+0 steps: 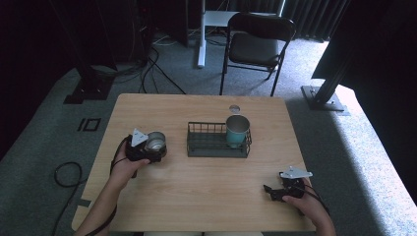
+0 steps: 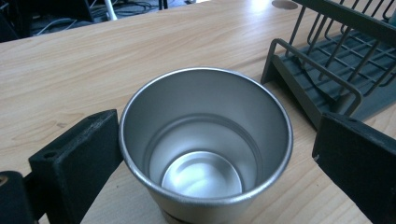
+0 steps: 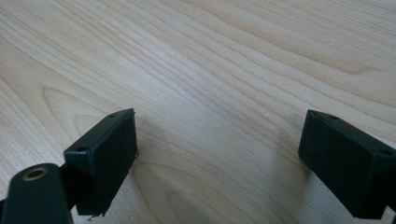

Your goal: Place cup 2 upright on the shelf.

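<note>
Left gripper view: left gripper (image 2: 205,154) spread around steel cup (image 2: 205,144) beside wire rack (image 2: 336,60); one jaw touching, other apart. Centre, then squeeze below rim. Right gripper (image 3: 217,158) spread, empty, over table (image 3: 233,56).

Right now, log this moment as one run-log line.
left tool: jaws open around upright silver metal cup, right jaw apart | right tool: open, empty, over wooden table | teal metal cup: upright in dark wire rack

1. Wire rack (image 1: 216,147): on the table (image 1: 196,196), centre.
2. Cup (image 1: 238,131): upright in rack, right end.
3. Second cup (image 1: 156,142): left of rack, on table.
4. Chair (image 1: 255,46): behind rack, beyond table.
</note>
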Demonstrator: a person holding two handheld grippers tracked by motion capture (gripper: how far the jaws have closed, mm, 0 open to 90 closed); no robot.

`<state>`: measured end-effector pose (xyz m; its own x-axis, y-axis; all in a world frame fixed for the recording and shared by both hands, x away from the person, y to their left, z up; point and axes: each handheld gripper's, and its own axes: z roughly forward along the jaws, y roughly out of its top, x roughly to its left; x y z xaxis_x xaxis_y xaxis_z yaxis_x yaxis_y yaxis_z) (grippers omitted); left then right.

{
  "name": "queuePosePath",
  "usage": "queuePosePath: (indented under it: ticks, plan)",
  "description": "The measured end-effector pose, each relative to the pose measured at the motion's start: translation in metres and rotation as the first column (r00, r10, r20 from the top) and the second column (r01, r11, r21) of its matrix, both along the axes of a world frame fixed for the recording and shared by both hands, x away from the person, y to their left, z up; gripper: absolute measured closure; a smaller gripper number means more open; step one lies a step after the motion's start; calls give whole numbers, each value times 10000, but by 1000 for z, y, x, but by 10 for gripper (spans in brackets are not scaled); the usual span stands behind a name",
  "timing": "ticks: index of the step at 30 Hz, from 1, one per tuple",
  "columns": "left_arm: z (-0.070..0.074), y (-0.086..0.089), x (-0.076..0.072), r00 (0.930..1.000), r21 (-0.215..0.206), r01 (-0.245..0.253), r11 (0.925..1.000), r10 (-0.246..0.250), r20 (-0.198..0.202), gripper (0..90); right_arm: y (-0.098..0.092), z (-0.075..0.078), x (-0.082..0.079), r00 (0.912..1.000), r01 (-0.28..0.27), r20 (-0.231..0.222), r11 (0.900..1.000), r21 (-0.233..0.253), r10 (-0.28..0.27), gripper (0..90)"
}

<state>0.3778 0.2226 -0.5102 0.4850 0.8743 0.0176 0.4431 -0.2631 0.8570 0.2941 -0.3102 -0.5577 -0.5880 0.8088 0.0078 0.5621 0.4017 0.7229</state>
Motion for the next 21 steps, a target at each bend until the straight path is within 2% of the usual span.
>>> queuePosePath:
  ticks: [4,13,17,18,21]
  plan:
    - [-2,-1,3,9999,39,-51,10000,50,116,22,0,0,0,10000,4,-6,10000,3,-4,111]
    - [-7,-5,10,10000,130,-93,9999,92,37,23,0,0,0,10000,3,-6,10000,3,-3,111]
    - [-8,-5,11,9995,77,-318,9995,317,50,78,0,0,0,10000,3,-5,10000,4,-3,111]
    - [-8,-5,11,9992,159,-395,9991,393,117,122,0,0,0,10000,4,-4,10000,2,-4,111]
    - [-8,-5,11,9992,98,-337,9994,335,208,136,0,0,0,10000,3,-3,10000,1,-3,111]
